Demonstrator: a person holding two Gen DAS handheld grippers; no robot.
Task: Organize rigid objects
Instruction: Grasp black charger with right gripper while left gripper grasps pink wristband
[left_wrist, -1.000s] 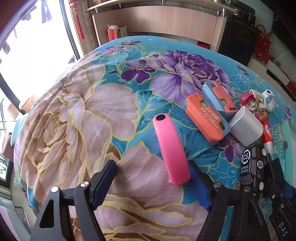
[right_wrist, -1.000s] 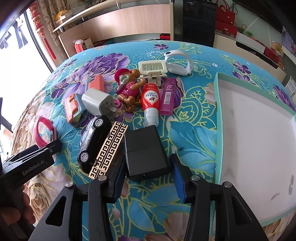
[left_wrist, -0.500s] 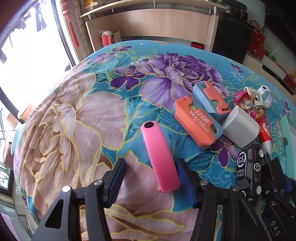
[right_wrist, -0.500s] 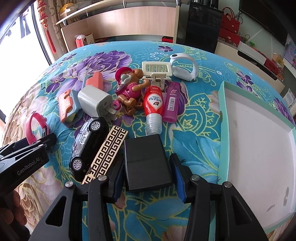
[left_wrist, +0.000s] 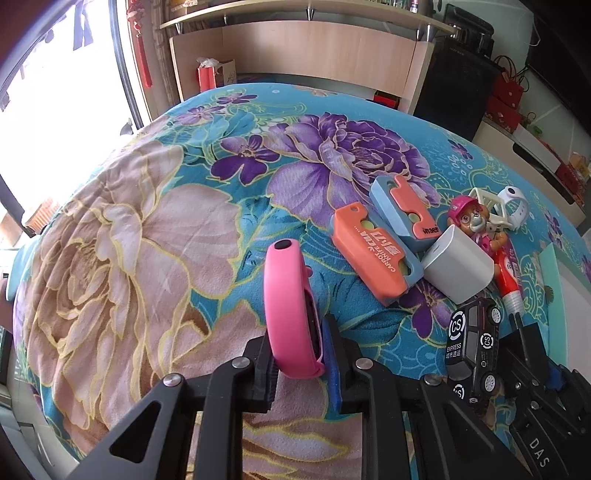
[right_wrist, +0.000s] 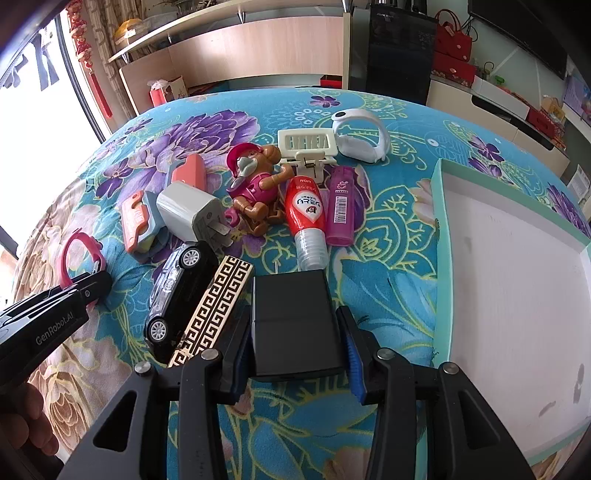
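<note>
My left gripper (left_wrist: 299, 354) is shut on the near end of a pink wristband (left_wrist: 288, 302) that lies on the flowered blanket; the band also shows in the right wrist view (right_wrist: 79, 258). My right gripper (right_wrist: 295, 343) is shut on a flat black box (right_wrist: 293, 325), its pads pressed on both sides. Beside the box lie a black toy car (right_wrist: 177, 288) and a gold-patterned bar (right_wrist: 214, 310). A white tray with a teal rim (right_wrist: 439, 258) sits to the right.
Past the box lie a red tube (right_wrist: 306, 218), a pink lighter (right_wrist: 341, 206), a toy dog figure (right_wrist: 255, 188), a white charger (right_wrist: 188, 214), orange-and-blue knife cases (right_wrist: 138, 221), a cream clip stand (right_wrist: 306, 147) and a white wristband (right_wrist: 360, 136). A wooden shelf stands behind.
My left gripper has closed from wide open onto the pink wristband. My right gripper has closed its jaws onto the black box.
</note>
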